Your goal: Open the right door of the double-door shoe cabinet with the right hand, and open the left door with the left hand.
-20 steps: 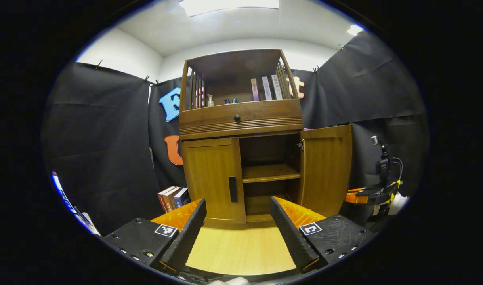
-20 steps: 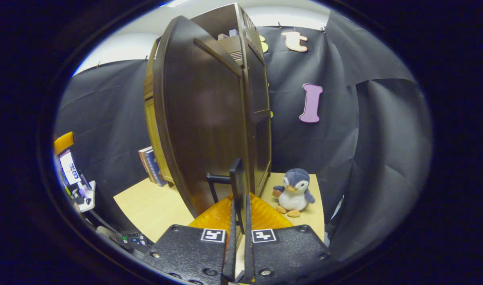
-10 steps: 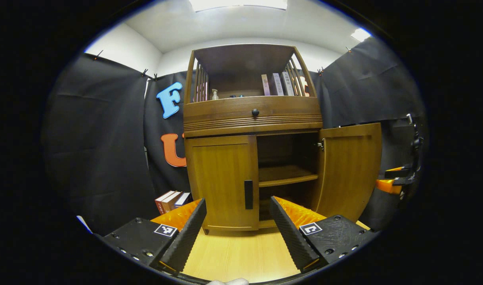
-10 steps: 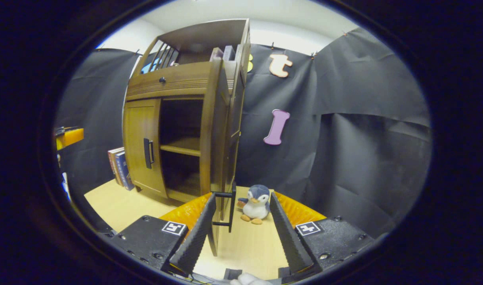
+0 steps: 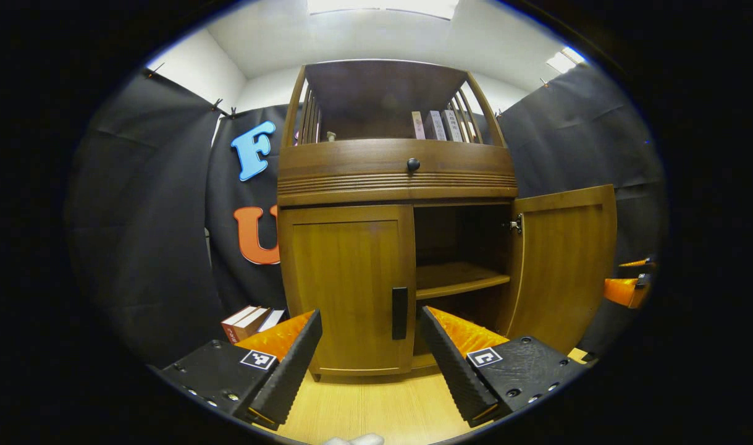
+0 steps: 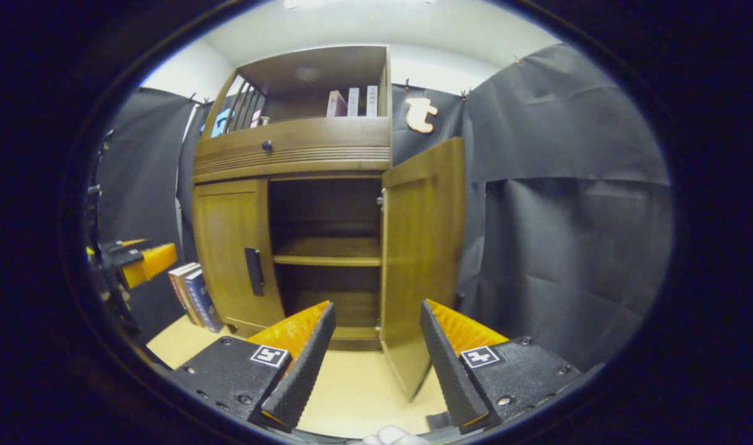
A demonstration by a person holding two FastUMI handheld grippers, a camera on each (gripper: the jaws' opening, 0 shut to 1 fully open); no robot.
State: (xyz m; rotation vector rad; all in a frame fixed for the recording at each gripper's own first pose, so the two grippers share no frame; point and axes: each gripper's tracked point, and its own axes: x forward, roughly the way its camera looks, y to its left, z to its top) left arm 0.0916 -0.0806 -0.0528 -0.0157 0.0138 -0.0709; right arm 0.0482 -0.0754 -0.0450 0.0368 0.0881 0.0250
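On top shelf, book spines unreadable; left claw released, right claw released, gripping nothing.

Black gripper, ribbed pads, orange backing, square markers.

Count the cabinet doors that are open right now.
1. The right door is swung wide open, showing the inner shelf. The left door is shut, its black handle ahead of the open left gripper.

Books stand on the wooden table.
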